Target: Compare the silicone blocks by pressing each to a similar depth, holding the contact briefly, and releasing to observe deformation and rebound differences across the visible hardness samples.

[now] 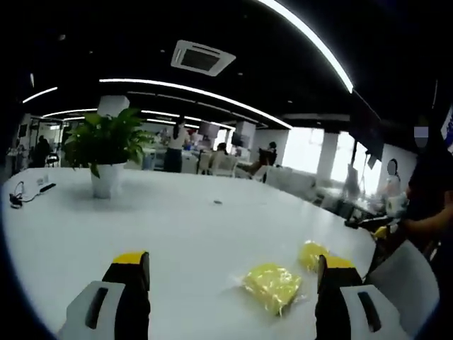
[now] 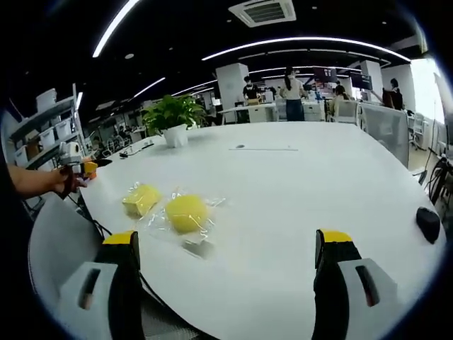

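Both our grippers hover over the white table (image 1: 177, 234), jaws wide apart and holding nothing: left gripper (image 1: 230, 273), right gripper (image 2: 226, 248). Between the left jaws, toward the right one, lies a bagged yellow block (image 1: 272, 285); a second block (image 1: 311, 253) sits just beyond. A plant (image 1: 106, 145) stands far ahead.
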`<state>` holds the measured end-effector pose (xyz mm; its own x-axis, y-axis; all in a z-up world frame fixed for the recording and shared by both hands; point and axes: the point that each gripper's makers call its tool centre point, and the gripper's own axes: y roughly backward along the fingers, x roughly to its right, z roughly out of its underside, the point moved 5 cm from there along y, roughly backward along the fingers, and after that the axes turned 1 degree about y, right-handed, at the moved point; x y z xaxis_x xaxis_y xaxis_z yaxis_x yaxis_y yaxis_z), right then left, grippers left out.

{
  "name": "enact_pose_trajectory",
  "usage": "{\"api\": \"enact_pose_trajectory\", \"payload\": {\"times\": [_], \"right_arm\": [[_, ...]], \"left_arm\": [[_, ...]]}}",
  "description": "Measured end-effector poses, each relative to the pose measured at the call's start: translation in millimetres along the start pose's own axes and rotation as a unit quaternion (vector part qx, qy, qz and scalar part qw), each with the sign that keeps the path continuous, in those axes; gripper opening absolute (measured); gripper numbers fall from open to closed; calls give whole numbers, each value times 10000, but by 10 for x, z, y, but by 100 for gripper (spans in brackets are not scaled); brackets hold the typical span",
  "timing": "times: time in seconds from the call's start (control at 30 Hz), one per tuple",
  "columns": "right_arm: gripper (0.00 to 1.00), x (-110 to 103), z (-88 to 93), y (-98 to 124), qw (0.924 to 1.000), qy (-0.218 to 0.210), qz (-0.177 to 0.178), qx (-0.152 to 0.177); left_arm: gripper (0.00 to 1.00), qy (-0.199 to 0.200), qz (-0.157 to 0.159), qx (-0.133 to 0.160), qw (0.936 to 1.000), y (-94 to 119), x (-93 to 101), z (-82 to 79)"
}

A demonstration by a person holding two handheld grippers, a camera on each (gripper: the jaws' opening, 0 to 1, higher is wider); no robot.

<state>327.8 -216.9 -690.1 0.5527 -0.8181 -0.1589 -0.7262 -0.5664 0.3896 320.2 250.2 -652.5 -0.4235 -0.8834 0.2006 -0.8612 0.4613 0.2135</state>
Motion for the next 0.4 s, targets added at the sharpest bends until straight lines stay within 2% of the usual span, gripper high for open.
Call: {"api": "enact_pose_trajectory", "payload": {"times": [0.07,0.27,0.4], "right_arm": [[97,-2,4,1,10000,-17,-3,13],[97,-13,43,10,10000,-55,-13,-35],[97,-13,51,19,10000,-56,-16,-32]], "left_arm": [[100,-1,90,-58,9999,2,28,10],[100,-276,19,-254,9993,31,-13,74],[100,-133,-71,-398,9991,74,-72,171]]}}
